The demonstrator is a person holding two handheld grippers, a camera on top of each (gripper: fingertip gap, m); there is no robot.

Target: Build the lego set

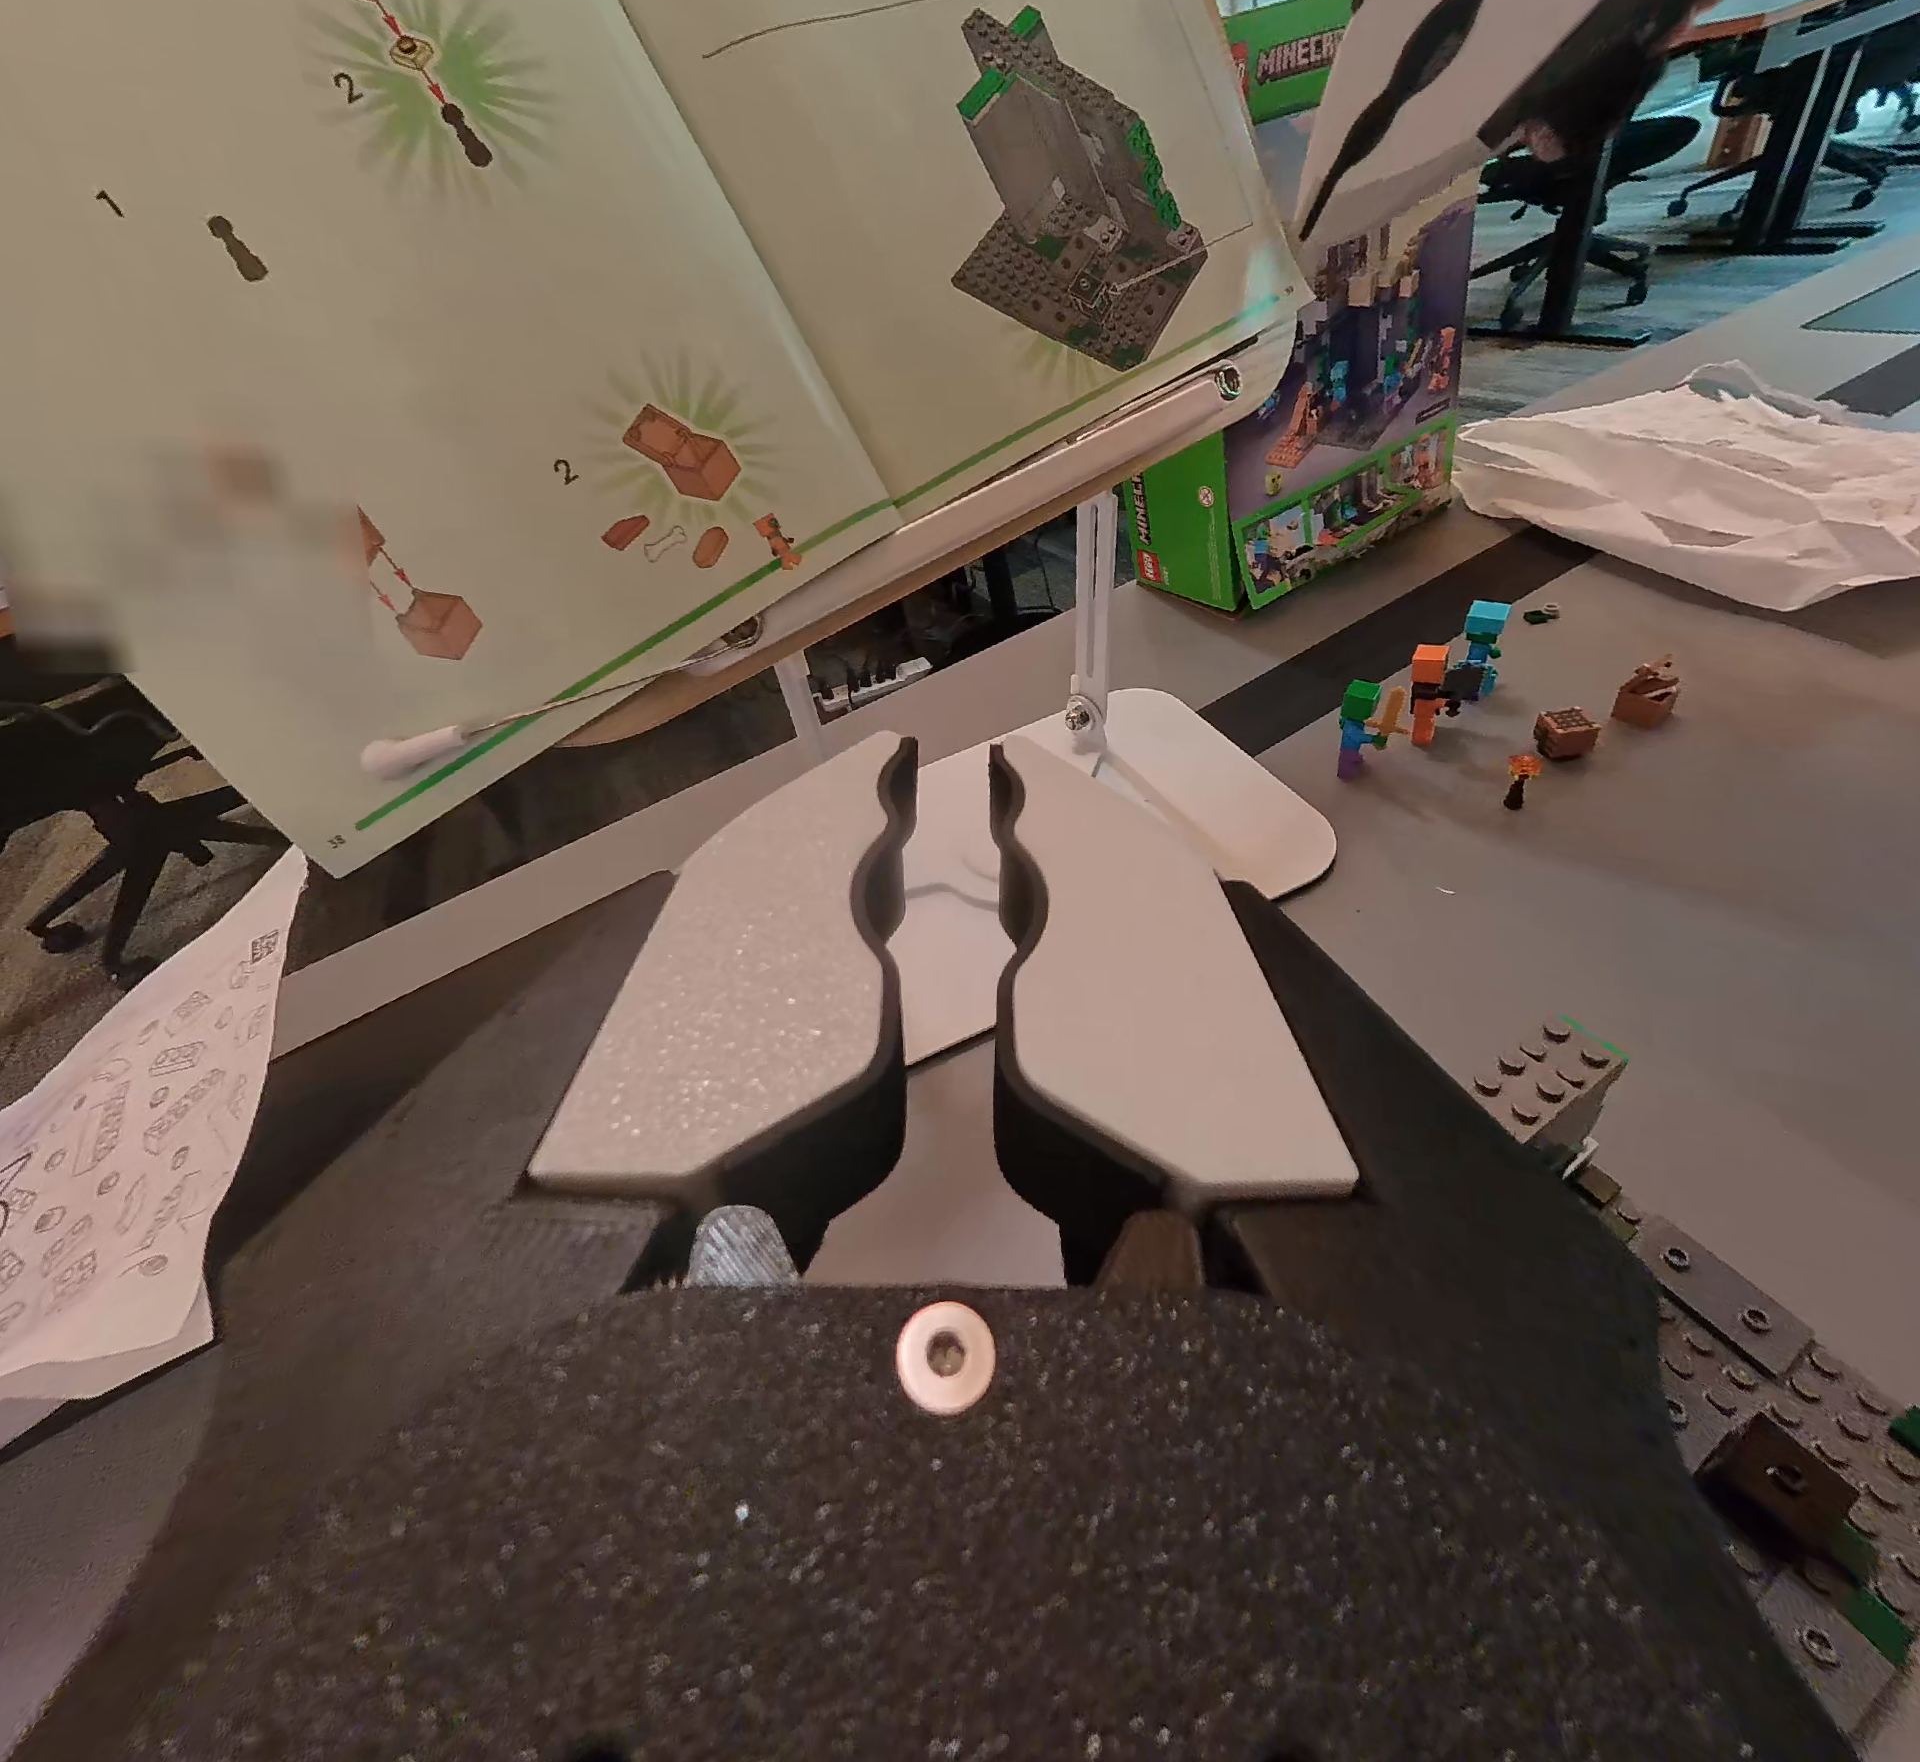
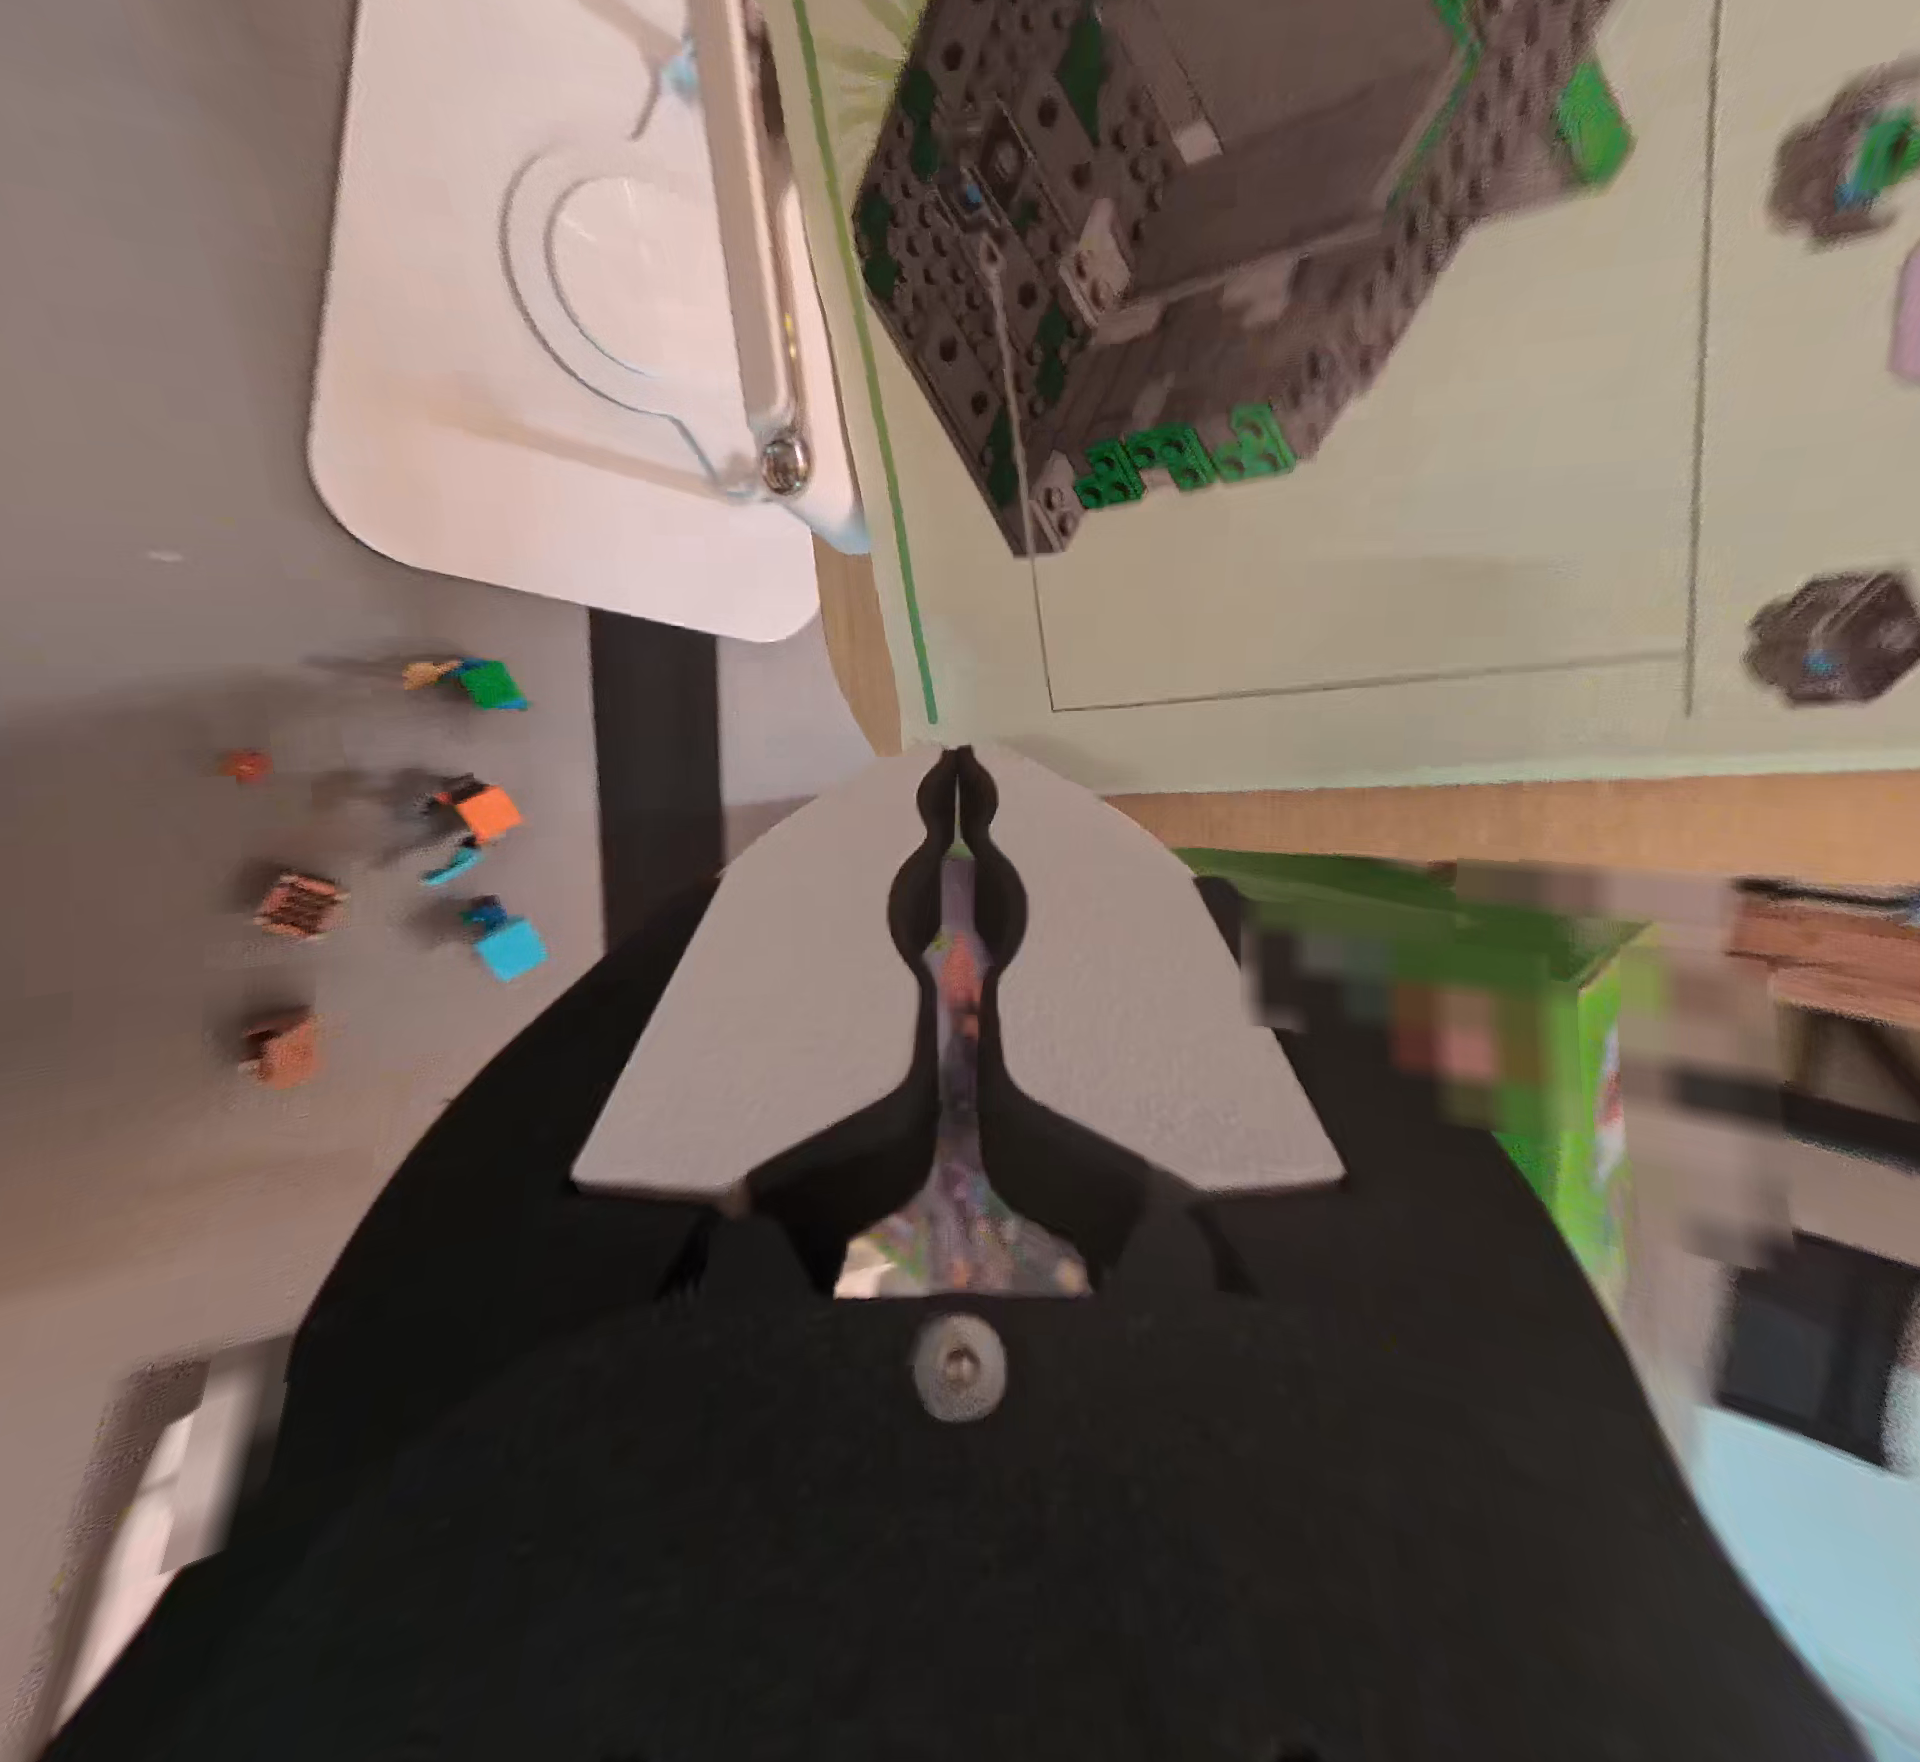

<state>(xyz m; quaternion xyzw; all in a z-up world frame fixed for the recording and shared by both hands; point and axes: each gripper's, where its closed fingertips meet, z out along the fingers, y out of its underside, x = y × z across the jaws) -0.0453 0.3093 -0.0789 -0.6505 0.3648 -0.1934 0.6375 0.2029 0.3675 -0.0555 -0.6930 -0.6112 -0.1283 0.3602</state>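
Observation:
The open instruction booklet (image 1: 520, 310) rests on a white stand (image 1: 1226, 798). My left gripper (image 1: 951, 756) is open and empty, low over the stand's base. My right gripper (image 2: 958, 756) is shut, rolled sideways, with its tips touching the lower right corner of the booklet (image 2: 1351, 621); I cannot tell whether paper is pinched. It also shows in the left wrist view (image 1: 1311, 221) at the top right. The grey and green Lego build (image 1: 1766, 1400) sits at the lower right, beside my left gripper.
Three minifigures (image 1: 1429, 694) and small brown pieces (image 1: 1647, 694) stand on the grey table right of the stand; they also show in the right wrist view (image 2: 483, 813). The green Lego box (image 1: 1340, 486) stands behind. Crumpled white paper (image 1: 1714, 497) lies far right, a printed sheet (image 1: 114, 1141) at left. Tip to tip, the grippers are about 25 cm apart.

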